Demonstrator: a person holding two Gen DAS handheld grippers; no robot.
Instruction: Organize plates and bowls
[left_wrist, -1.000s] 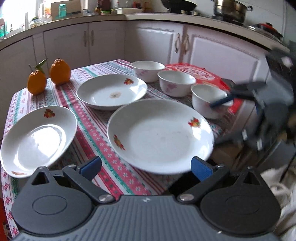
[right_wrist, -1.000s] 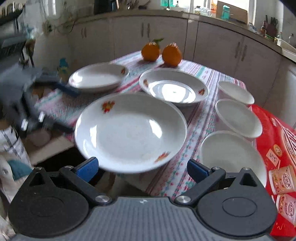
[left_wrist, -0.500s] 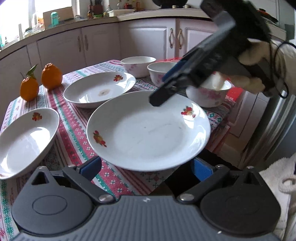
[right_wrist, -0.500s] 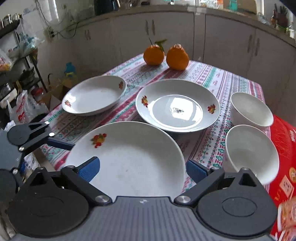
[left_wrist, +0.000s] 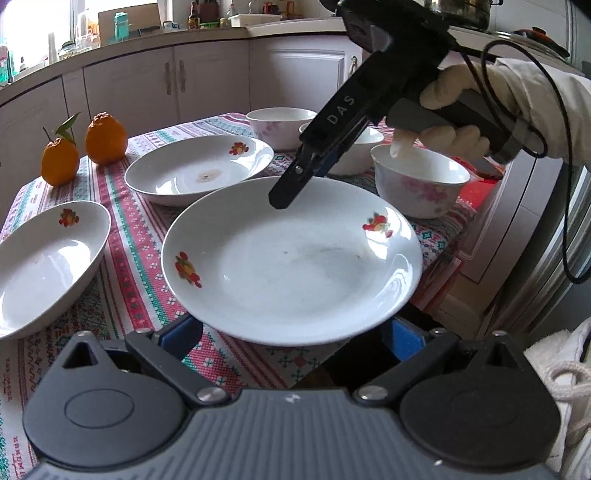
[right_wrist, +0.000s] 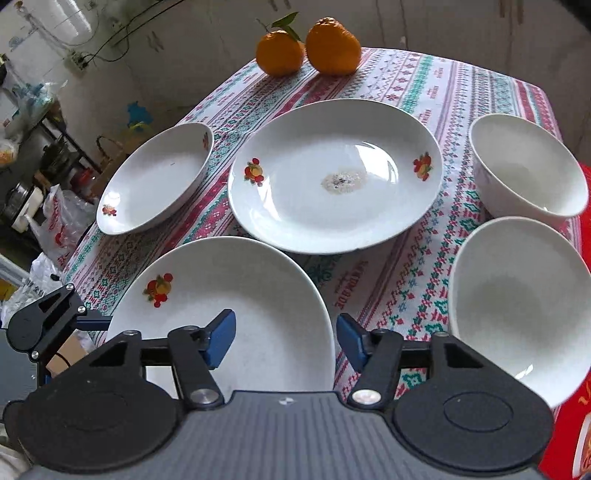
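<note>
your right tool (right_wrist: 282, 341) hung over the far rim of the nearest plate (left_wrist: 291, 258), its jaws closing, the rim between the blue pads (right_wrist: 221, 338) but not yet pinched. that plate sat at the near edge of the surface (left_wrist: 122, 258), jutting out past the striped cloth. your left tool (left_wrist: 291, 332) stood wide at the plate's near side, its pads (left_wrist: 183, 332) apart and mostly hidden under the rim, gripping nothing. your gloved right hand (left_wrist: 454, 107) showed in the left view, above the closest bowl (left_wrist: 421, 184).

a second plate (right_wrist: 334, 173) lay behind the first, close to it. a deeper dish (right_wrist: 155, 177) sat to its left, at the surface edge. three bowls were grouped on the right side; the right view showed two (right_wrist: 517, 302) (right_wrist: 528, 166). two oranges (right_wrist: 308, 48) stood touching at the far end.
</note>
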